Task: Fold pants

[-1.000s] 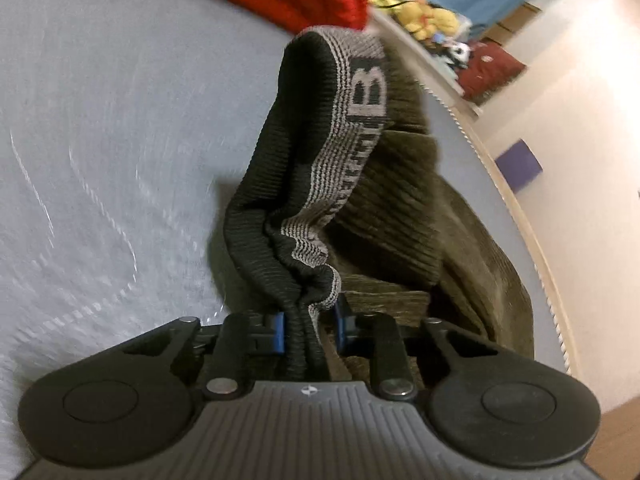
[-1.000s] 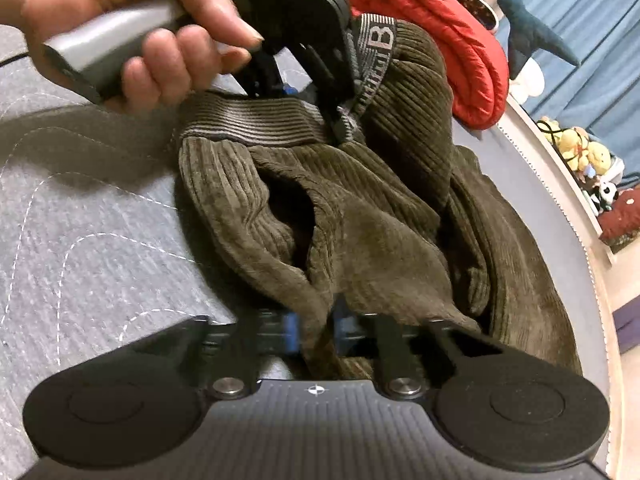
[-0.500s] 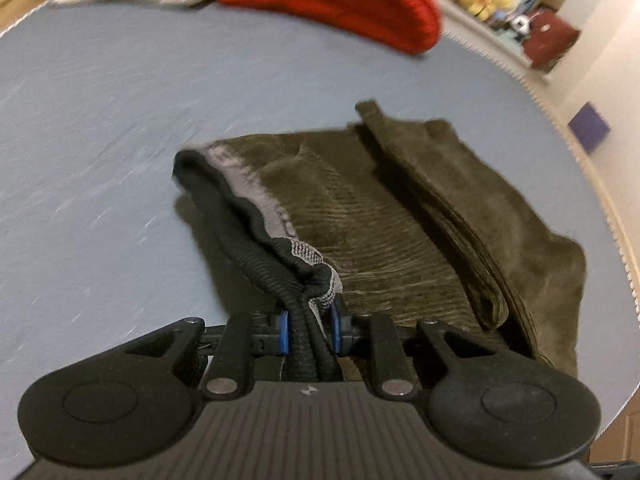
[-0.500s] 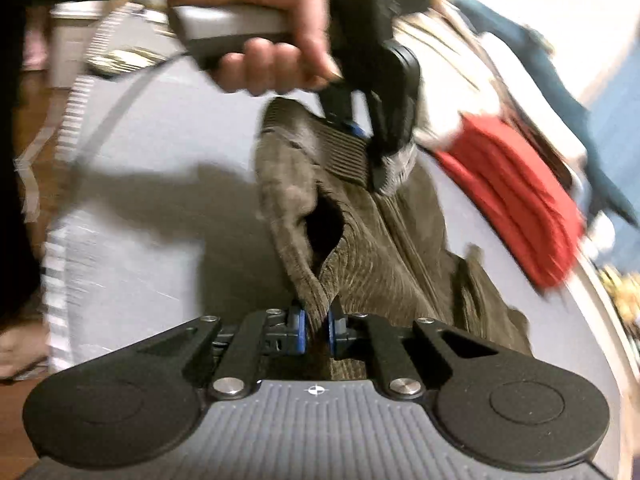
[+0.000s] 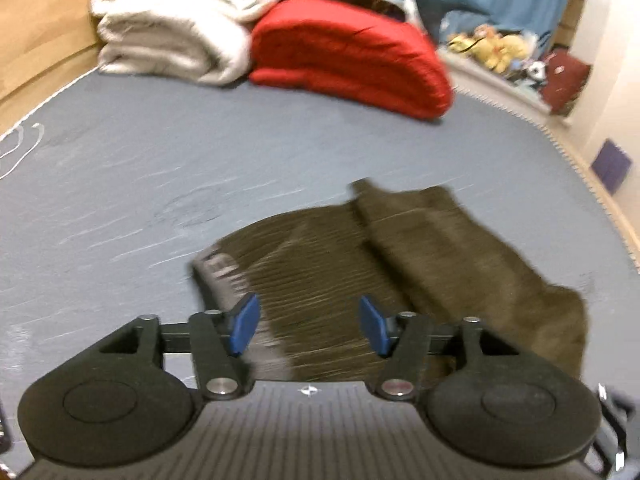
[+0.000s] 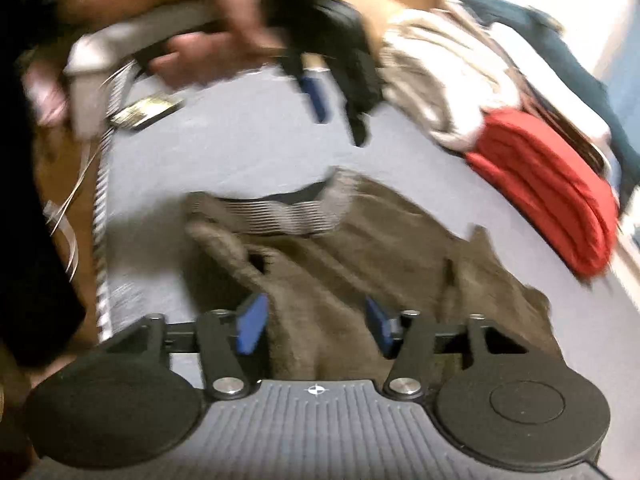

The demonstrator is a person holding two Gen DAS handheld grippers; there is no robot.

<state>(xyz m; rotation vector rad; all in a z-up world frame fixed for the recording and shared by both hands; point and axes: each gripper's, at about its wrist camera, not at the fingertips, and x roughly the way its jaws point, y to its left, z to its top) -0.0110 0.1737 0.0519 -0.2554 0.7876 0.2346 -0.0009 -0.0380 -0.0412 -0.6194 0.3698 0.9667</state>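
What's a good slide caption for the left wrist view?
Open left gripper above olive corduroy pants lying folded on the grey bed.

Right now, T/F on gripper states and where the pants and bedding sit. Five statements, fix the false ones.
1. The left gripper is clamped on the waistband. False: its jaws have just been opening and nothing is between them.
2. The right gripper is open. True.
3. The pants lie on the grey mattress. True.
4. The red blanket lies on top of the pants. False: it sits apart, at the far end.
5. A white blanket lies beside the red one. True.
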